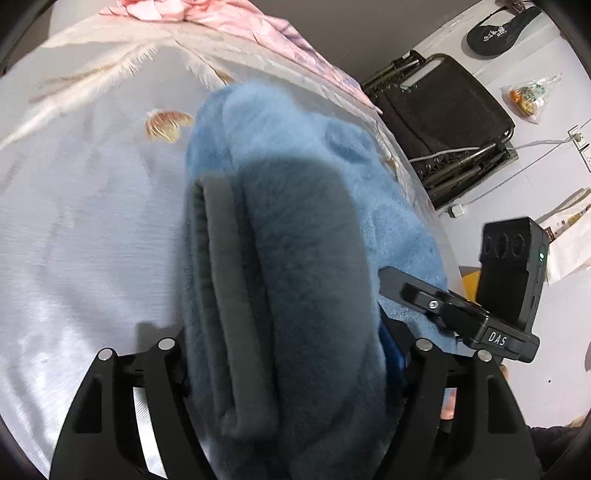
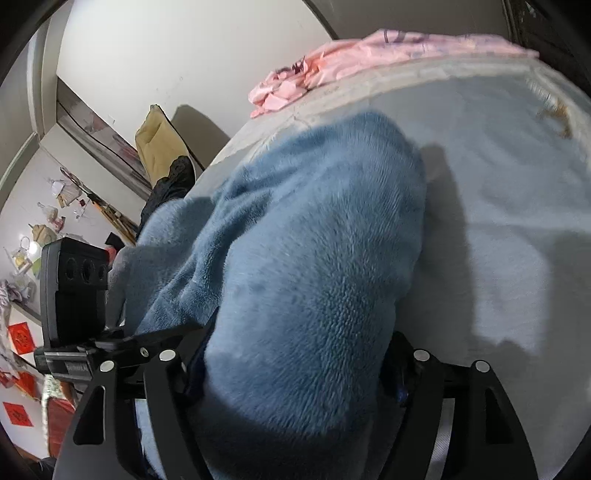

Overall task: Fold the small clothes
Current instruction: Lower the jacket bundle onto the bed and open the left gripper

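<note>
A blue fleece garment (image 1: 280, 155) (image 2: 317, 221) is bunched up over a pale bed sheet (image 1: 74, 221) (image 2: 498, 184). In the left wrist view it fills the space between the arms of my left gripper (image 1: 291, 369), which is shut on it, and a grey ribbed hem (image 1: 221, 277) runs down its left side. My right gripper (image 2: 291, 369) is likewise shut on a thick fold of the same garment. Fabric hides both sets of fingertips. Each gripper shows in the other's view: the right one (image 1: 461, 314) at the garment's right edge, the left one (image 2: 81, 332) at its left.
Crumpled pink cloth (image 1: 207, 14) (image 2: 332, 70) lies at the far end of the bed. Beyond the bed edge on the floor are a black folded frame (image 1: 443, 122), a black sandal (image 1: 502, 31) and a plastic bag (image 1: 532, 98). A yellow cushion (image 2: 155, 144) leans against the wall.
</note>
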`<control>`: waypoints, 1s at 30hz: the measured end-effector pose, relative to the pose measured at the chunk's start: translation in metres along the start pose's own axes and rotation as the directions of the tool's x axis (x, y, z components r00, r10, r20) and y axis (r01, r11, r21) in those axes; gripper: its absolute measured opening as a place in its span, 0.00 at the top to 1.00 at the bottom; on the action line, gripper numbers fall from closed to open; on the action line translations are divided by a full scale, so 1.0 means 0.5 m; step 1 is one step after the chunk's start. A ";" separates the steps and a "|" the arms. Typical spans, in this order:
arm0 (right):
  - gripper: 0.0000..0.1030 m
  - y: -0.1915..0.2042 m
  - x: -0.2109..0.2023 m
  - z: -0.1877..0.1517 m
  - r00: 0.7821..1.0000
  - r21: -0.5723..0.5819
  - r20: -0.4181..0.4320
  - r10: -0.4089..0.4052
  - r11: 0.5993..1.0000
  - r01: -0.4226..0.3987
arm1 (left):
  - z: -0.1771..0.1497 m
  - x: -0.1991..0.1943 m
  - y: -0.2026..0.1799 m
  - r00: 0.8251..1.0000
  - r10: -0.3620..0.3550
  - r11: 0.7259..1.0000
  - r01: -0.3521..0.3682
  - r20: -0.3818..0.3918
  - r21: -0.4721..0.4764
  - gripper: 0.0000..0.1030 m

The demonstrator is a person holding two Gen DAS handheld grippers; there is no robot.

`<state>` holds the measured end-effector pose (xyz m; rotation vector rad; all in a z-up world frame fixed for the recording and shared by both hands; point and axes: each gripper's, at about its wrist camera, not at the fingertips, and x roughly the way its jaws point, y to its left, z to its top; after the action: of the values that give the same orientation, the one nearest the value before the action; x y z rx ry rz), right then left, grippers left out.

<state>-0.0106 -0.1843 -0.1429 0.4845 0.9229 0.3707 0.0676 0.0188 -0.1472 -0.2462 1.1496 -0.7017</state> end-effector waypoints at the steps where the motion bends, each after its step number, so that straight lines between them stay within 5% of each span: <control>1: 0.28 0.005 -0.012 0.000 1.000 -0.011 0.011 -0.010 1.000 0.011 | -0.002 -0.018 -0.003 1.000 0.014 1.000 -0.014 0.019 -0.001 0.30; 4: 0.28 0.022 -0.069 -0.007 0.994 -0.059 0.087 -0.063 0.996 0.068 | -0.009 -0.071 -0.011 0.992 0.090 0.996 -0.091 0.089 0.014 0.30; 9: 0.61 0.080 -0.130 -0.038 0.981 -0.176 0.158 -0.117 0.974 0.144 | -0.037 -0.103 -0.017 0.965 0.235 0.970 -0.241 0.117 0.039 0.28; 11: 0.63 0.095 -0.107 -0.054 0.986 -0.216 0.111 -0.123 0.965 0.145 | -0.058 -0.080 -0.009 0.949 0.298 0.951 -0.305 0.098 0.057 0.23; 13: 0.63 0.087 -0.063 -0.067 0.984 -0.209 0.046 -0.173 0.961 0.179 | -0.067 -0.063 -0.007 0.919 0.376 0.921 -0.384 0.116 0.058 0.11; 17: 0.63 0.061 -0.057 -0.057 0.989 -0.148 0.014 -0.146 0.978 0.147 | -0.060 -0.068 -0.003 0.918 0.382 0.921 -0.387 0.109 0.037 0.11; 23: 0.61 0.131 -0.082 -0.057 0.955 -0.235 0.060 -0.292 0.925 0.298 | -0.079 -0.100 -0.084 0.877 0.448 0.878 -0.468 0.172 0.101 0.15; 26: 0.48 0.152 -0.115 -0.051 0.961 -0.208 0.032 -0.275 0.938 0.276 | -0.092 -0.136 -0.131 0.870 0.455 0.869 -0.481 0.192 0.120 0.14; 30: 0.29 0.180 -0.175 -0.044 0.950 -0.159 0.091 -0.298 0.938 0.310 | -0.108 -0.200 -0.203 0.809 0.514 0.815 -0.564 0.285 0.131 0.09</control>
<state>-0.0864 -0.1480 -0.0467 0.1892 0.8773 0.1486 -0.0420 0.0127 -0.0416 0.1799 0.8443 -0.2640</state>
